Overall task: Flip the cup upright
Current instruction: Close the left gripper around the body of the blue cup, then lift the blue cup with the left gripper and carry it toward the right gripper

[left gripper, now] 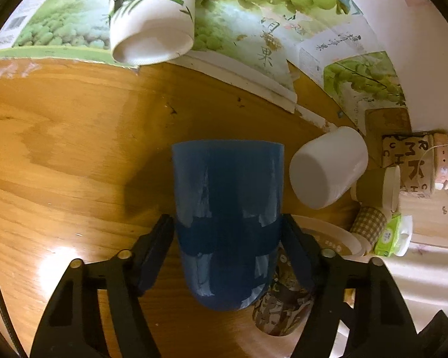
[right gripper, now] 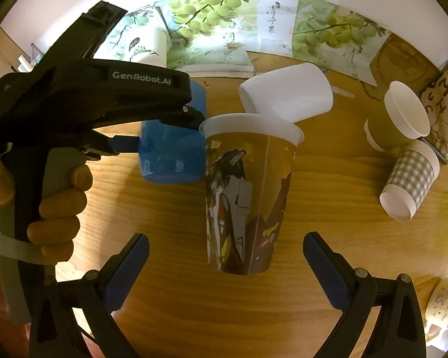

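While the left gripper (left gripper: 227,240) clamps the blue cup (left gripper: 227,208) around its middle just above the wooden table (left gripper: 59,149), the turn should stay slow and level. With jaws spread and holding nothing, the right gripper (right gripper: 226,271) faces the printed cup (right gripper: 248,197); the white cup (left gripper: 328,167) crowds one side, with barer wood opposite.

I'm seeing warm, yellowish indoor light. A bright glare patch sits on the tabletop (left gripper: 59,256) low on the left wrist view, and the blue cup (left gripper: 227,208) throws a soft shadow leftward. Fisheye bending and black vignetting crowd both views' edges.
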`<action>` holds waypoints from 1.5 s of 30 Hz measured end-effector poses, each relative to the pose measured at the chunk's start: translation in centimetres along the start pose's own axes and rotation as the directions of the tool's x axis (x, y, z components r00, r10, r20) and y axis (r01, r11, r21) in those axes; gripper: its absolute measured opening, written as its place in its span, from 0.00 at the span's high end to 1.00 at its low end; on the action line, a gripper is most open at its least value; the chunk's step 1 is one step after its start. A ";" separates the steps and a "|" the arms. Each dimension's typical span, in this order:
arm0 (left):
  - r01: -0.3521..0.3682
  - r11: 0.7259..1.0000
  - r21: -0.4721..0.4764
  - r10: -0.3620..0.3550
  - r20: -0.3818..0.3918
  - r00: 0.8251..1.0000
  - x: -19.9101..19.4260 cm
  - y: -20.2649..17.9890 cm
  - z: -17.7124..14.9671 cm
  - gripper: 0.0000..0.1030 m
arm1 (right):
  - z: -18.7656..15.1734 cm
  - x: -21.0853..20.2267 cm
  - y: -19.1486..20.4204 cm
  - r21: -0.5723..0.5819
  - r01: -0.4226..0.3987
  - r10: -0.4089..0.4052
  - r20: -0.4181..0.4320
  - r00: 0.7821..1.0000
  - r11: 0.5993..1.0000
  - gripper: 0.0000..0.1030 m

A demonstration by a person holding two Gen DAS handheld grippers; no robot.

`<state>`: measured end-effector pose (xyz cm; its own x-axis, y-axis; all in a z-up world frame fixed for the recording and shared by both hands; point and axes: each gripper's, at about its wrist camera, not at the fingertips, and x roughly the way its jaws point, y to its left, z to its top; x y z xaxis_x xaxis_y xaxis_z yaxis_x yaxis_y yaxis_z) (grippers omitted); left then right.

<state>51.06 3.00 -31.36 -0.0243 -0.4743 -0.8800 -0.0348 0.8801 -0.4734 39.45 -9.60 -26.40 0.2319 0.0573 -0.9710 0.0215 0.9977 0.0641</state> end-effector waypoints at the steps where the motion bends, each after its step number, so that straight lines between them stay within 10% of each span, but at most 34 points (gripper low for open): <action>1: 0.010 1.000 -0.003 -0.010 -0.003 1.000 0.0 0.1 0.0 0.33 | -0.1 0.0 -0.1 0.006 0.002 -0.002 0.001 1.000 1.000 0.00; 29: -0.042 0.994 0.101 0.039 0.035 0.999 -1.8 -0.7 -1.2 0.33 | -3.4 -3.2 -0.3 0.068 0.019 -0.024 0.072 0.997 0.998 0.00; 45: -0.107 0.989 0.103 0.095 0.119 0.988 -6.3 -1.2 -7.1 0.33 | -7.8 -6.9 -0.4 0.076 -0.014 0.002 0.159 0.987 0.997 0.00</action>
<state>44.12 4.83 -24.97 0.0917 -0.3830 -0.9192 0.0714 0.9232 -0.3776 30.22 -10.08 -21.56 0.3833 0.0529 -0.9221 0.0921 0.9912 0.0952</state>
